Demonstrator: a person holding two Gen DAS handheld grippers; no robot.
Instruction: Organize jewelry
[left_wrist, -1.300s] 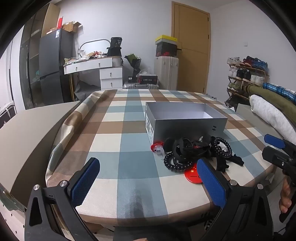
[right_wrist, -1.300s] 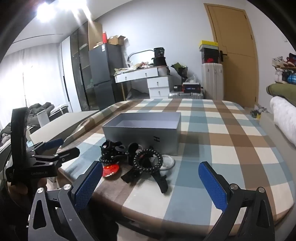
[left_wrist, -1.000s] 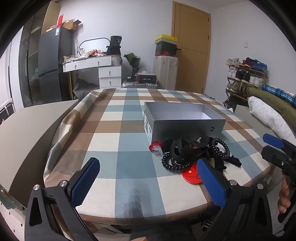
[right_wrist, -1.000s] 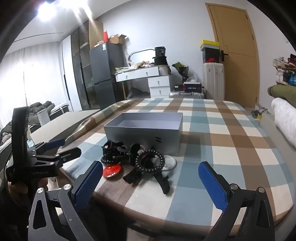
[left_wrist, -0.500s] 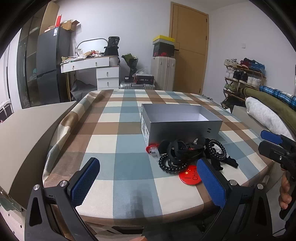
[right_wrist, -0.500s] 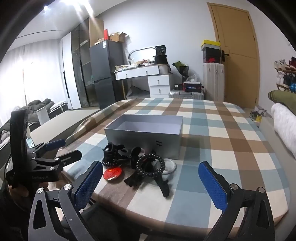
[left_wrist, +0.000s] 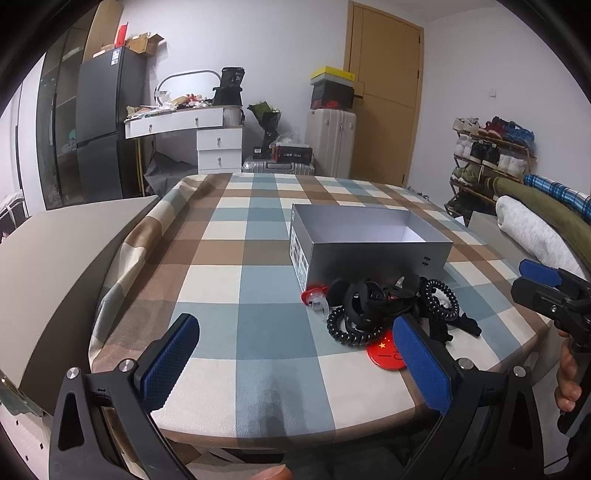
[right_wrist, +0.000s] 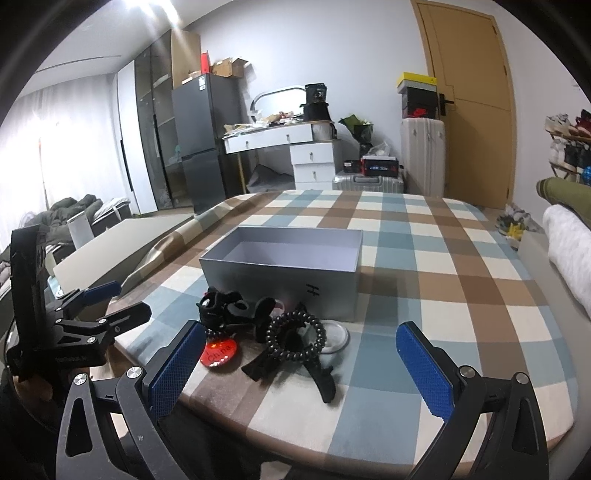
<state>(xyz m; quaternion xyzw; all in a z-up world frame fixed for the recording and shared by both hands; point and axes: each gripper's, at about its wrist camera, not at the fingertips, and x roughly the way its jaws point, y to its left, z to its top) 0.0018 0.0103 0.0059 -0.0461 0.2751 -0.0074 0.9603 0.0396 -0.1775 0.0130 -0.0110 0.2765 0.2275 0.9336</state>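
An open grey box (left_wrist: 369, 256) (right_wrist: 277, 286) stands empty on the checked tablecloth (left_wrist: 258, 280). In front of it lies a heap of black coiled bands and clips (left_wrist: 384, 301), with a coiled band (right_wrist: 295, 338) on top. A red round badge (left_wrist: 382, 350) (right_wrist: 218, 352) and a clear disc (right_wrist: 336, 334) lie beside the heap. My left gripper (left_wrist: 295, 339) hangs open over the near table edge, left of the heap. My right gripper (right_wrist: 301, 343) is open too, just short of the heap. Neither holds anything. Each gripper shows in the other's view (right_wrist: 99, 306) (left_wrist: 535, 280).
A beige panel (left_wrist: 55, 266) borders the table's left side. Rolled grey and green bedding (left_wrist: 532, 225) lies along its right side. Behind the table are a white dresser (left_wrist: 218, 144), a dark fridge (left_wrist: 103, 129), a suitcase (left_wrist: 328, 140) and a shoe rack (left_wrist: 491, 155).
Both wrist views drift slightly, with the heap sitting a little lower in the right view. Both grippers stay open. Nothing on the table has moved.
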